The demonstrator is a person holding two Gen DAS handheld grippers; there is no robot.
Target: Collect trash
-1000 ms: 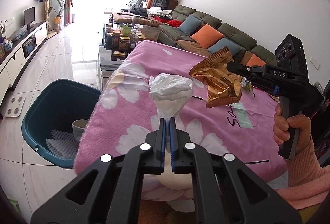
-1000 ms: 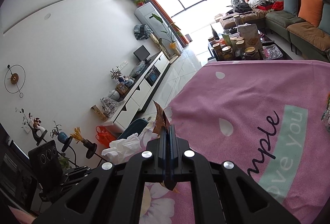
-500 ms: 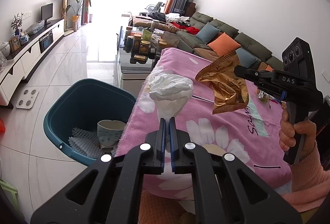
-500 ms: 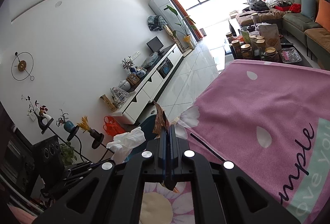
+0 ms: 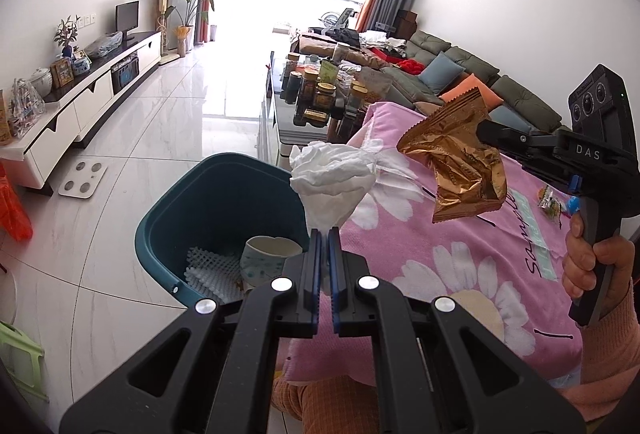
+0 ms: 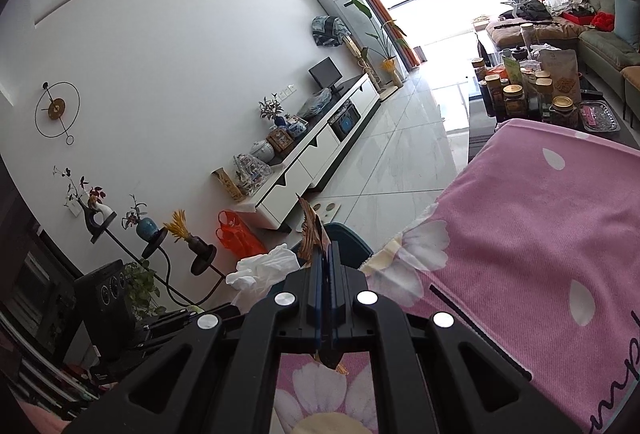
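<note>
Beside the pink tabletop (image 5: pixel 460 254) we carry trash, left tool (image 5: pixel 325 234) pinching a tissue (image 5: pixel 334 186), right tool (image 5: pixel 486 132) pinching a wrapper (image 5: pixel 460 162), and next must reach over the bin (image 5: pixel 224 202) and let go.

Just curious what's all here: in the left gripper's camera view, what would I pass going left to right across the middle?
White TV cabinet → teal bin → white tissue in the left gripper → gold wrapper → right gripper → hand.
</note>
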